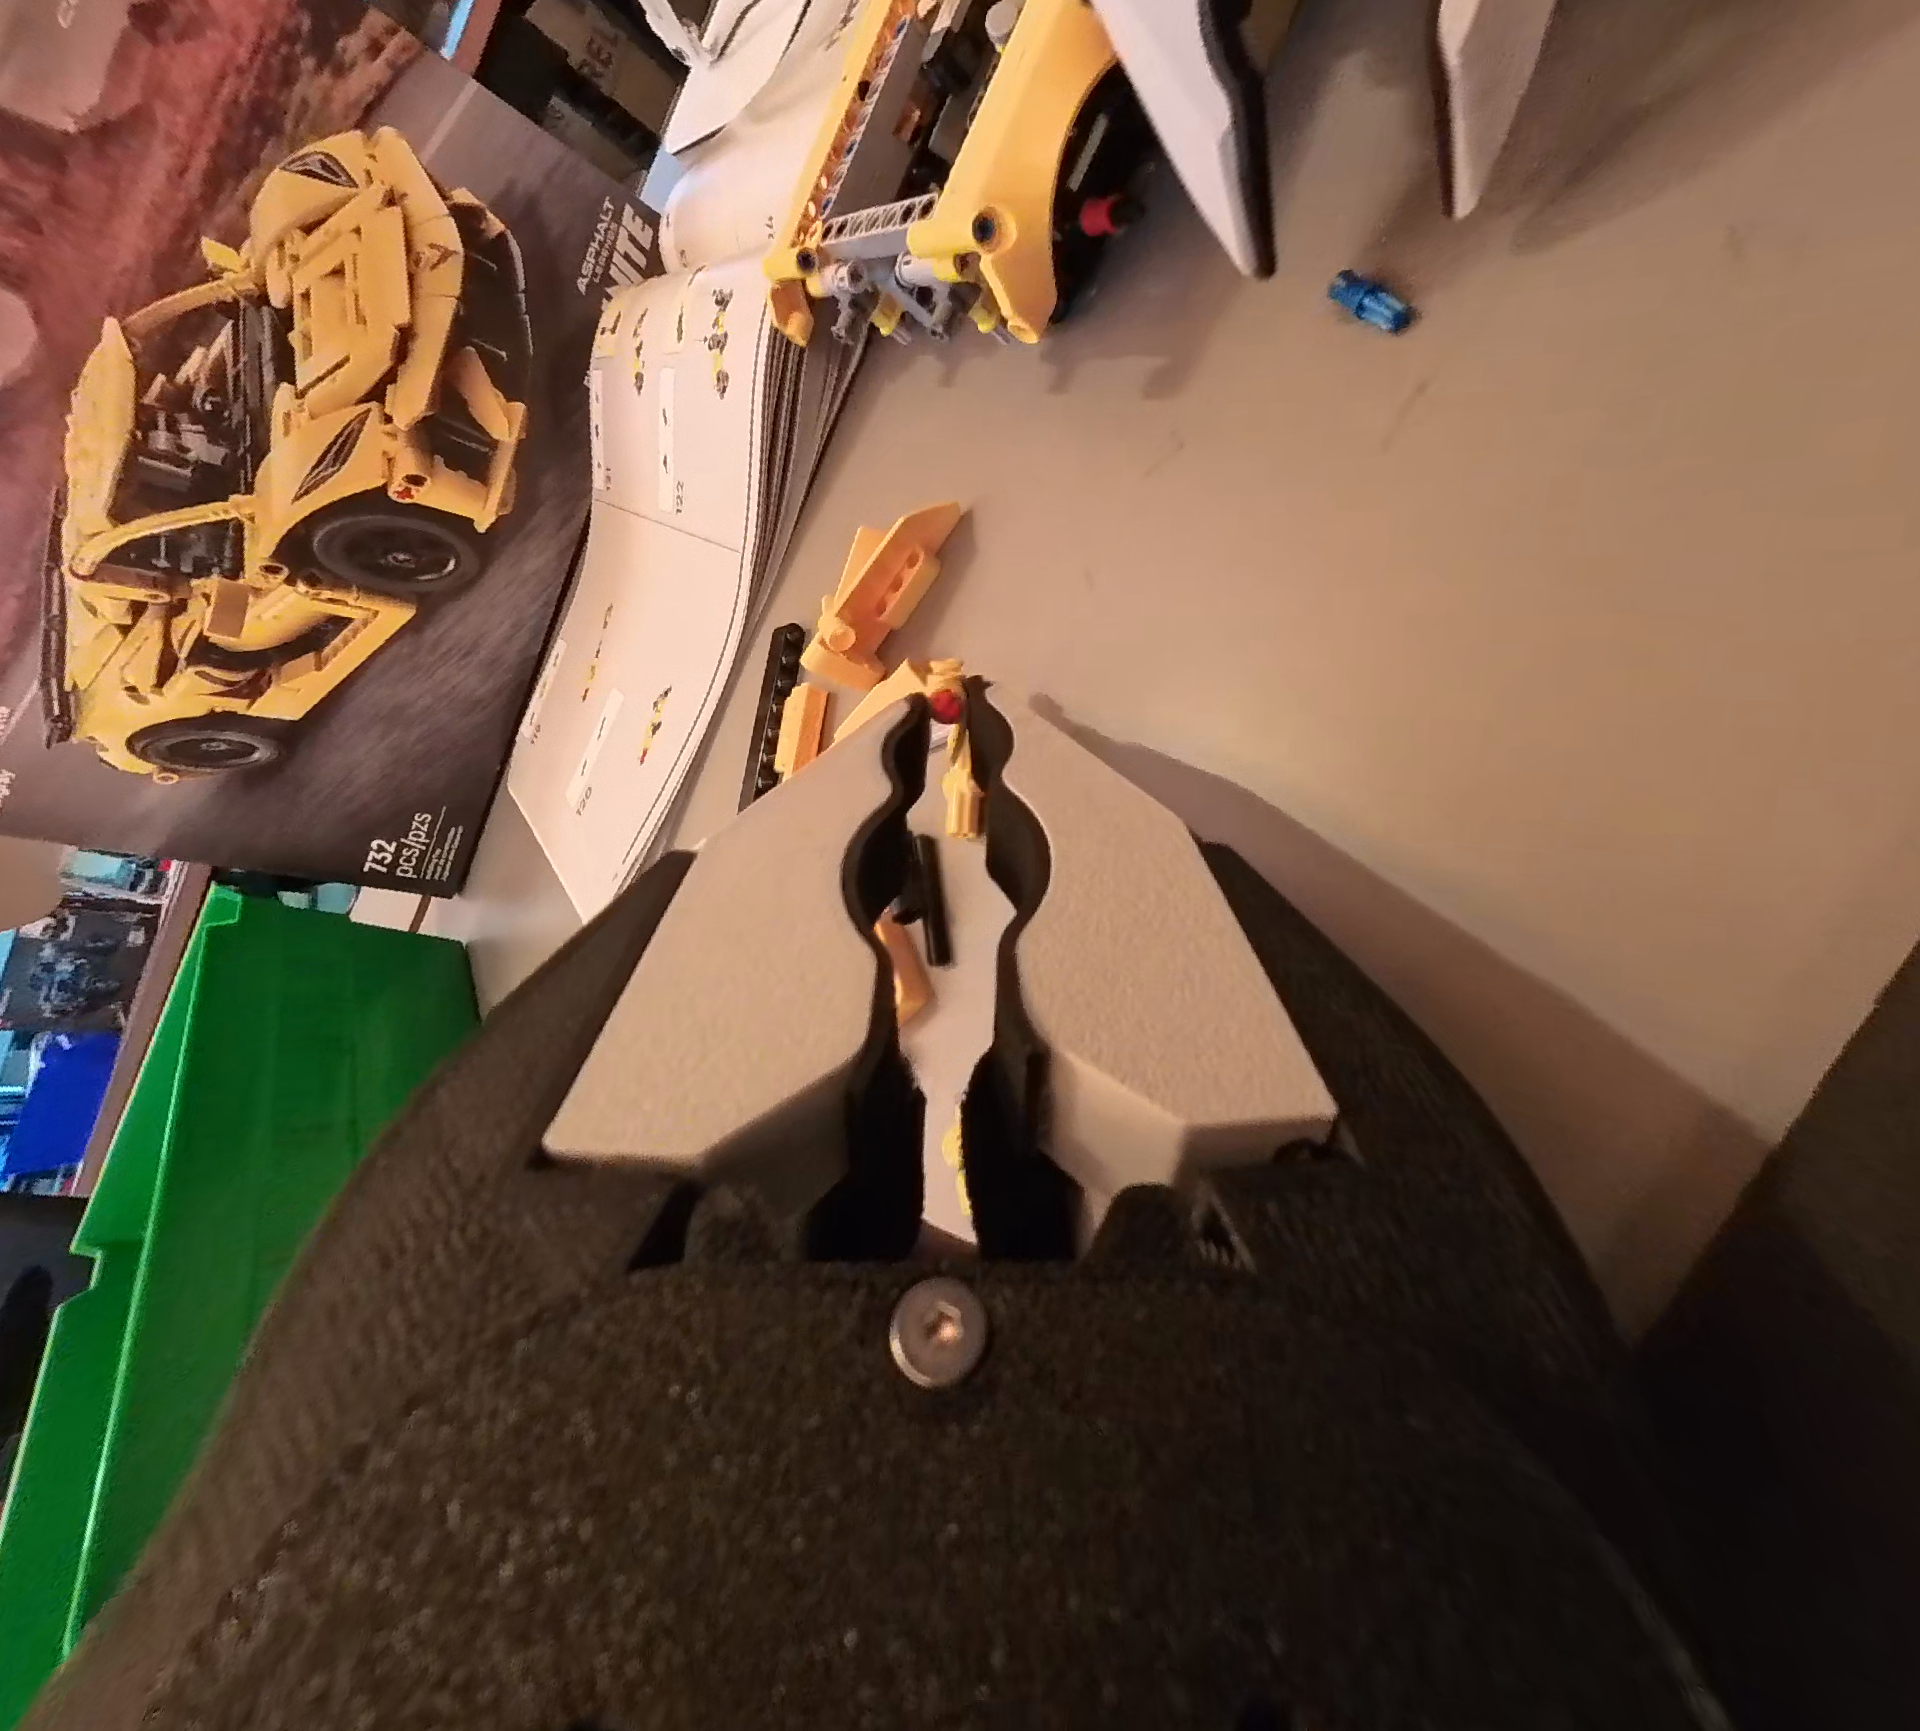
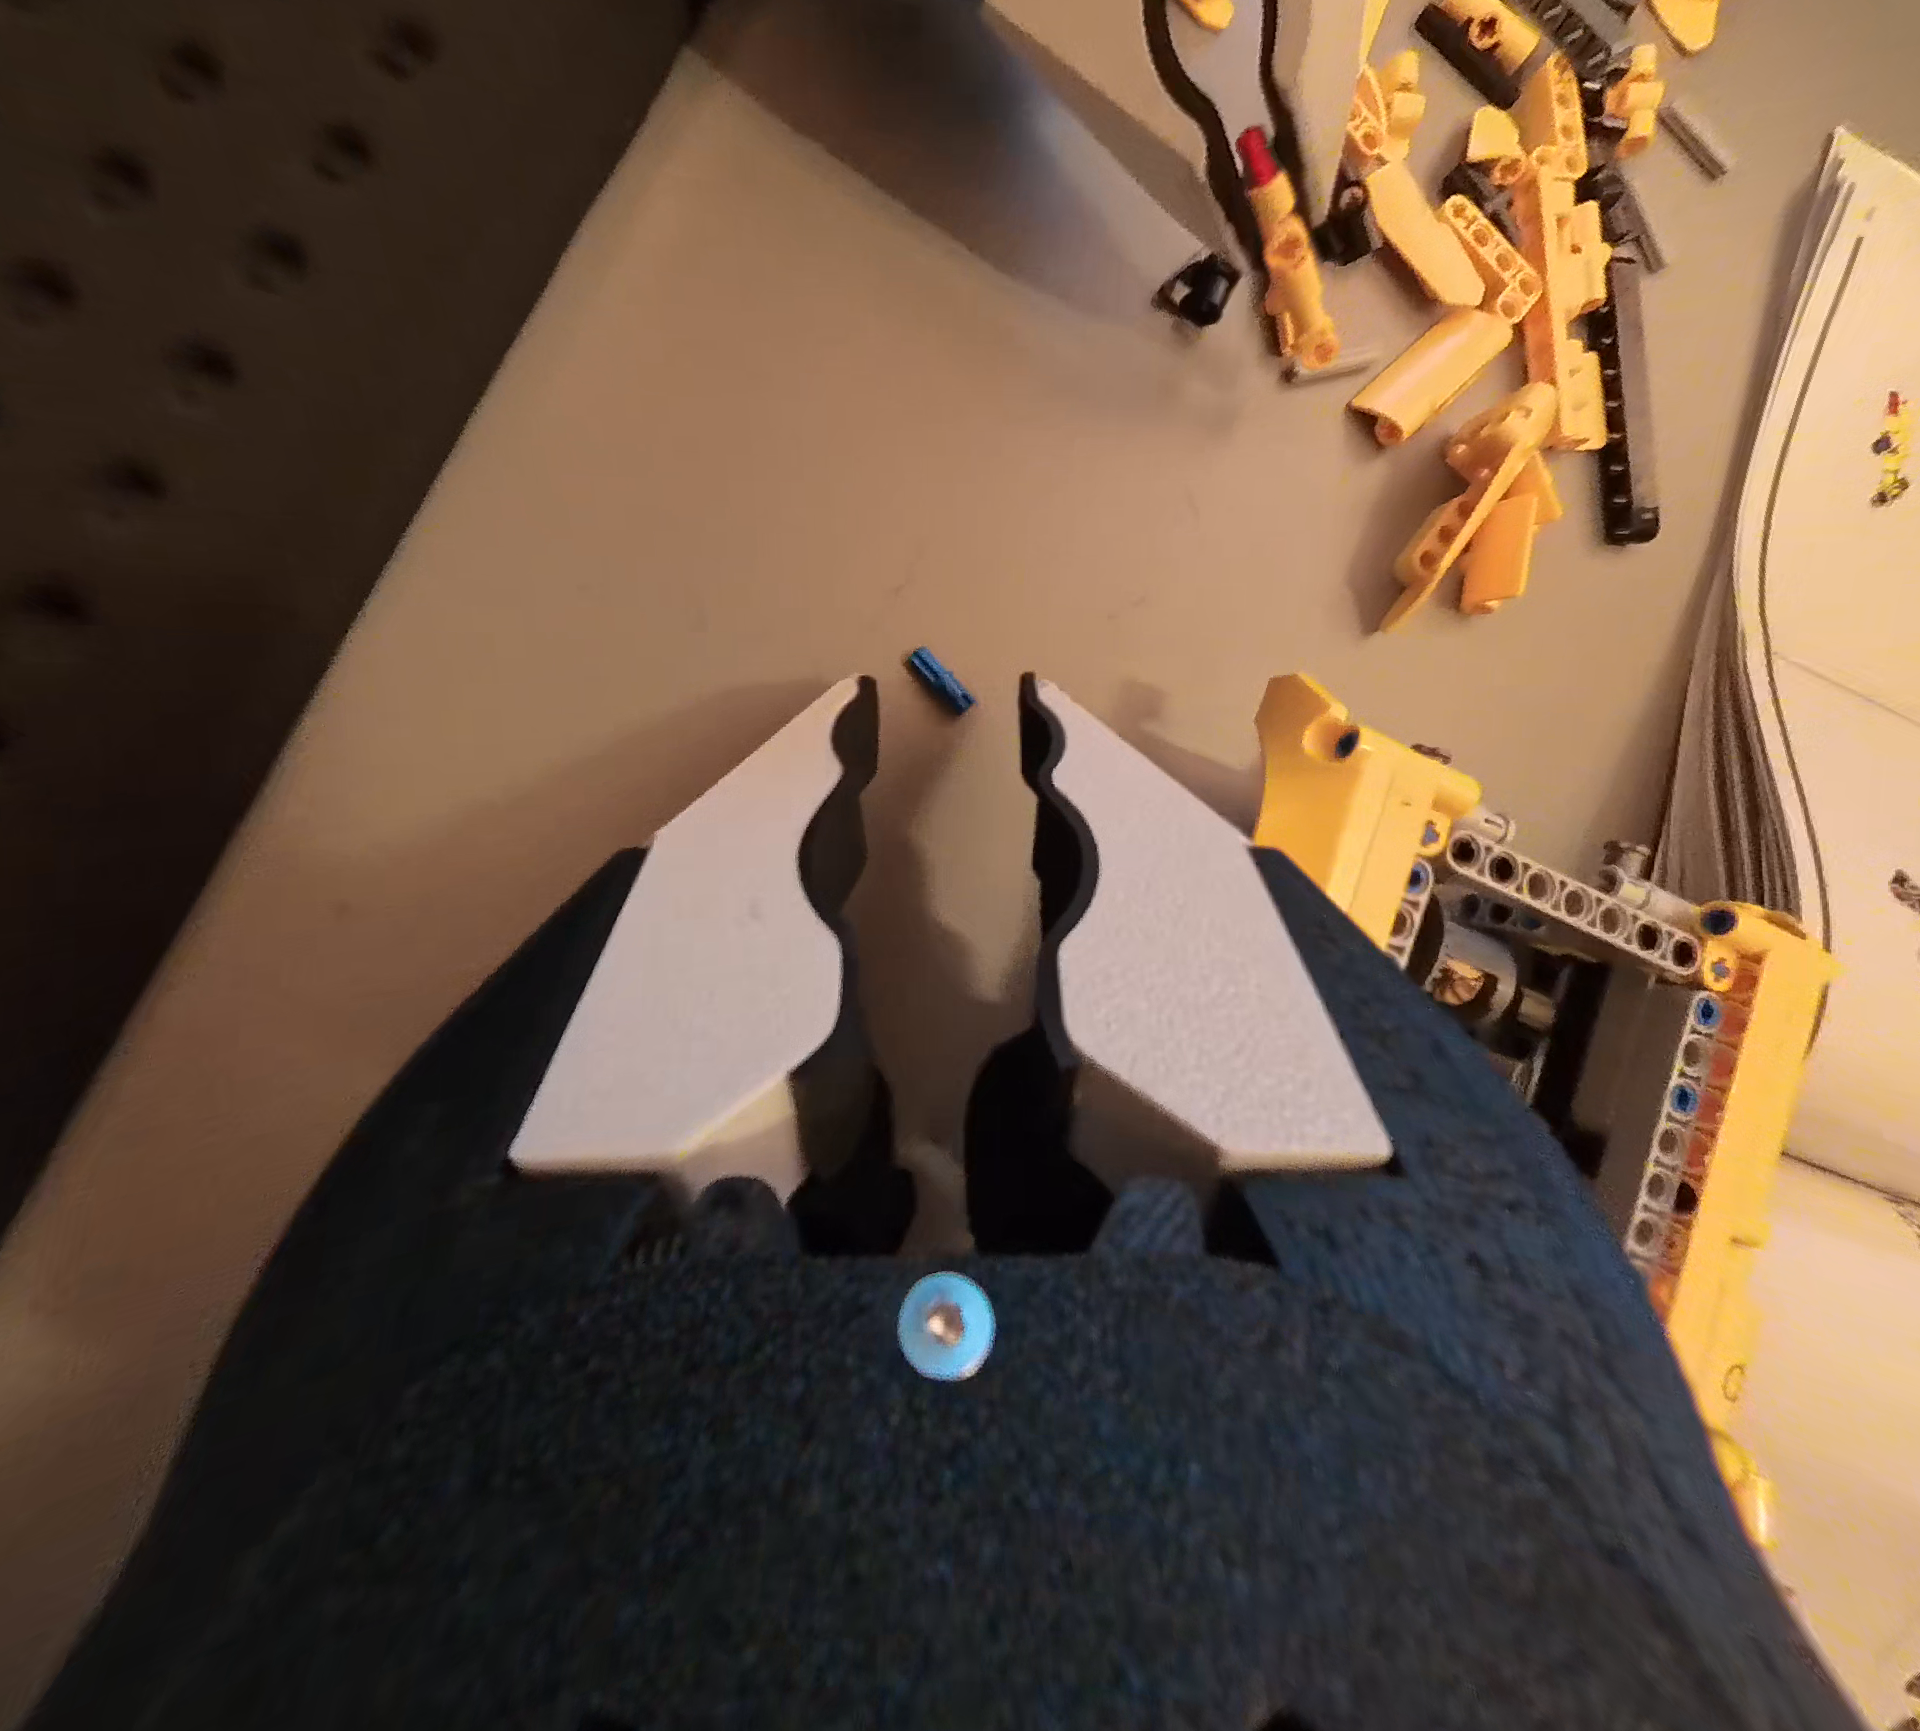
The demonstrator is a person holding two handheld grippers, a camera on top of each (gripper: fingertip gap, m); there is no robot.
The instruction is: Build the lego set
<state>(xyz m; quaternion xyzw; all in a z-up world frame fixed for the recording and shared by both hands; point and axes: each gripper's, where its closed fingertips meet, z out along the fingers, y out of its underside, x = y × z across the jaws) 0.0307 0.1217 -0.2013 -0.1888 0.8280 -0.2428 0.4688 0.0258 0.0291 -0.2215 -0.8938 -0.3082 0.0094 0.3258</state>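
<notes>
- Left tongs (image 1: 951, 713), left wrist view: clamped narrow on a small yellow connector with a red pin (image 1: 958, 751), held just above the loose yellow parts pile (image 1: 883, 601) on the desk (image 1: 1455, 538). Half-built yellow car chassis (image 1: 935, 154) sits farther off, beside the open instruction booklet (image 1: 675, 538) and the set box (image 1: 291, 455).
- Right tongs (image 2: 940, 694), right wrist view: jaws apart, empty, tips hovering either side of a blue pin (image 2: 940, 682) lying on the desk; chassis (image 2: 1558, 954) just to the right.
- Step, my guess: picking up the pin. Next move calls for lowering, closing on the tiny pin squarely, then seating it in the held connector or chassis.
</notes>
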